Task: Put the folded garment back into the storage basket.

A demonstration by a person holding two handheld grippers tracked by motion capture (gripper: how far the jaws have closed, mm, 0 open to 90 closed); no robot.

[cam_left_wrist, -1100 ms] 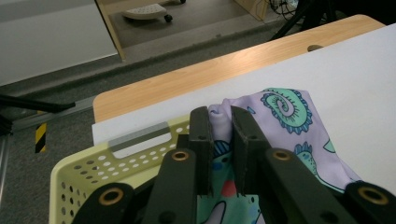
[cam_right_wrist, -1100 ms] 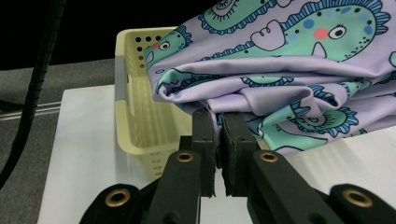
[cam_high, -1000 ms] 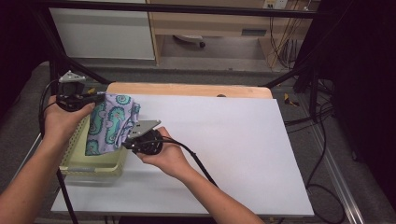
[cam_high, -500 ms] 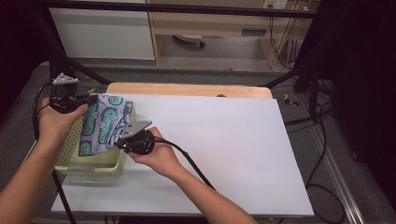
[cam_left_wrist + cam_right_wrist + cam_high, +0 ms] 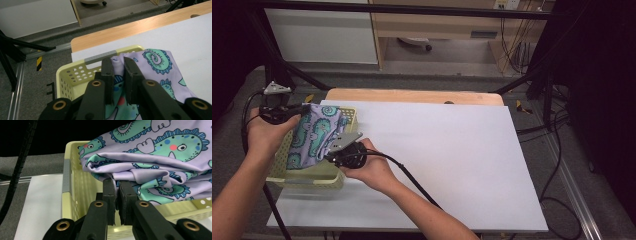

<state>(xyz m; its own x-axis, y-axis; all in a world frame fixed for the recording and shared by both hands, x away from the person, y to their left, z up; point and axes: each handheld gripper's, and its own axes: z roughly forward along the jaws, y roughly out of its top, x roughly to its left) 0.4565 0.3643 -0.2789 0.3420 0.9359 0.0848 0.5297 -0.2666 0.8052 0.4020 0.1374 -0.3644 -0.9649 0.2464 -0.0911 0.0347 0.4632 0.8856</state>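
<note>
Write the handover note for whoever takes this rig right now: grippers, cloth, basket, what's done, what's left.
Left gripper: shut on the folded cloth at its far edge.
Right gripper: shut on the cloth's near edge.
Cloth: lilac, seahorse print, held between both grippers over the yellow basket at the table's left edge.
Done: cloth folded and brought over the basket.
Left: likely lower it in, open both grippers, withdraw.

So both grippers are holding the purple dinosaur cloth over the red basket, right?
Not quite: the basket is pale yellow, not red, as the high view shows. The rest holds: the left gripper and the right gripper are both shut on the purple dinosaur cloth, holding it over that basket.
</note>
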